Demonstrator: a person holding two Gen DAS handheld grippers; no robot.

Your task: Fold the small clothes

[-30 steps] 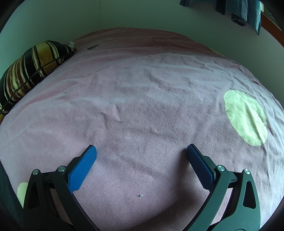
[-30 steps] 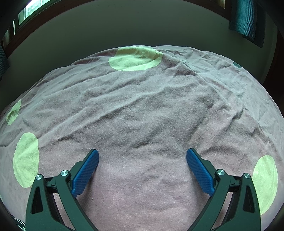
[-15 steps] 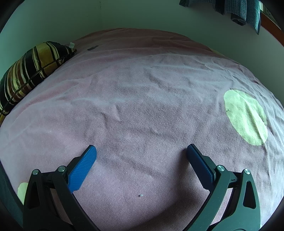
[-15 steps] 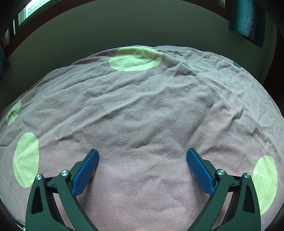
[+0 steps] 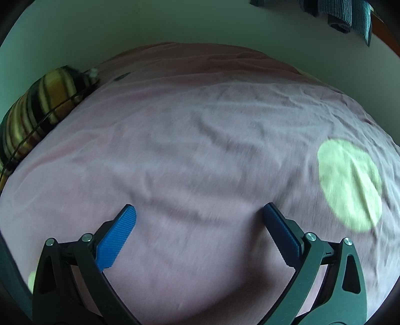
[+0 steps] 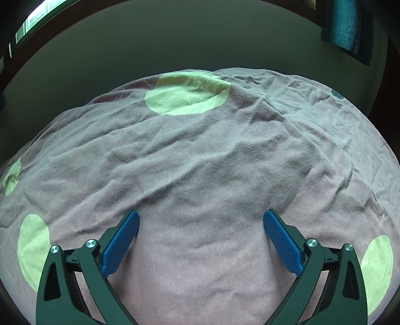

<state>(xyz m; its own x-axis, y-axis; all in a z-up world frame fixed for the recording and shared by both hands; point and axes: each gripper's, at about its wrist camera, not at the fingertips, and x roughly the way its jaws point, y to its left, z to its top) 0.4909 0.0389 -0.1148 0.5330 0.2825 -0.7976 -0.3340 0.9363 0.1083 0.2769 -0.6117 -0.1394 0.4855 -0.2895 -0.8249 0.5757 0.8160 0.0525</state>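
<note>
No small garment shows in either view. My left gripper [image 5: 198,212] is open just above a pink bedsheet [image 5: 200,140] with pale green round spots [image 5: 350,187]; nothing is between its blue pads. My right gripper [image 6: 201,218] is also open and empty, low over the same wrinkled sheet [image 6: 200,160], with a green spot [image 6: 187,93] near the far edge.
A striped yellow and black pillow [image 5: 37,112] lies at the left edge of the bed against the wall. Teal cloth [image 5: 350,12] hangs at the upper right. A teal curtain [image 6: 350,27] and a window [image 6: 32,22] are beyond the bed.
The left wrist view has shifted and blurred, with the bed sliding downward in the frame; the left gripper is moving. The right gripper has barely moved. Both stay open.
</note>
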